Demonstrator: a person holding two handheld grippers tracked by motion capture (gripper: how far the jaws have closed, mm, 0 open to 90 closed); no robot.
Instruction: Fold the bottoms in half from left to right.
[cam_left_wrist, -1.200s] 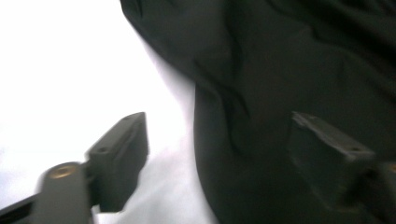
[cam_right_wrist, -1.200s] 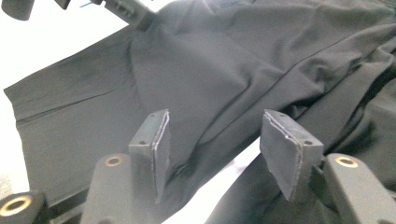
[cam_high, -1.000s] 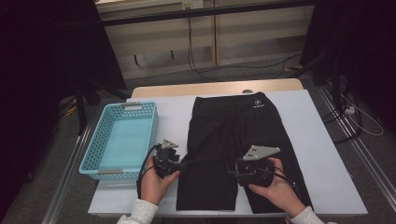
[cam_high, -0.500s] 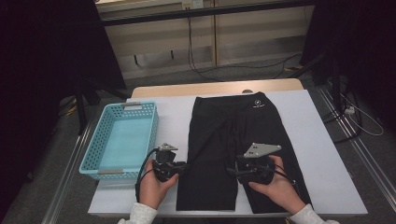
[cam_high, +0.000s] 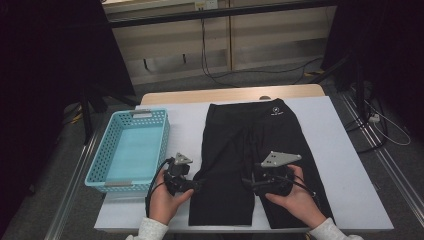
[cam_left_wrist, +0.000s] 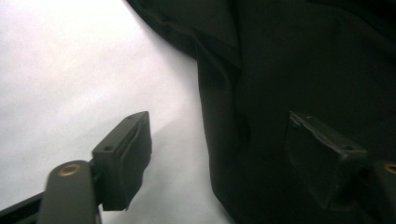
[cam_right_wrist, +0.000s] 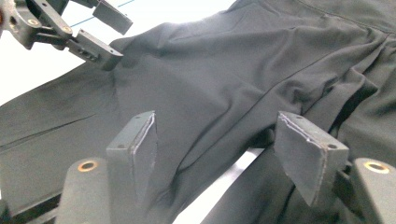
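Note:
Black shorts (cam_high: 250, 145) lie flat on the white table (cam_high: 345, 165), waistband far, legs toward me. My left gripper (cam_high: 197, 186) lies at the outer edge of the left leg. Its jaws have just been opening. In the left gripper view (cam_left_wrist: 219, 126) they are open, one over bare table, one over cloth, with the hem edge (cam_left_wrist: 219, 154) between them and not pinched. My right gripper (cam_high: 247, 184) points left at the inner edge of the right leg. Its jaws (cam_right_wrist: 217, 123) have also been opening and are open over the cloth (cam_right_wrist: 210, 79). The left gripper (cam_right_wrist: 114, 39) shows beyond.
A light blue mesh basket (cam_high: 117, 184) stands empty at the table's left, close beside my left hand. Bare white table lies right of the shorts. Beyond the far edge are a wooden strip (cam_high: 225, 95), cables and dark stands on the floor.
Both hands have kept their places at the near end of the shorts. The cloth lies as it did before.

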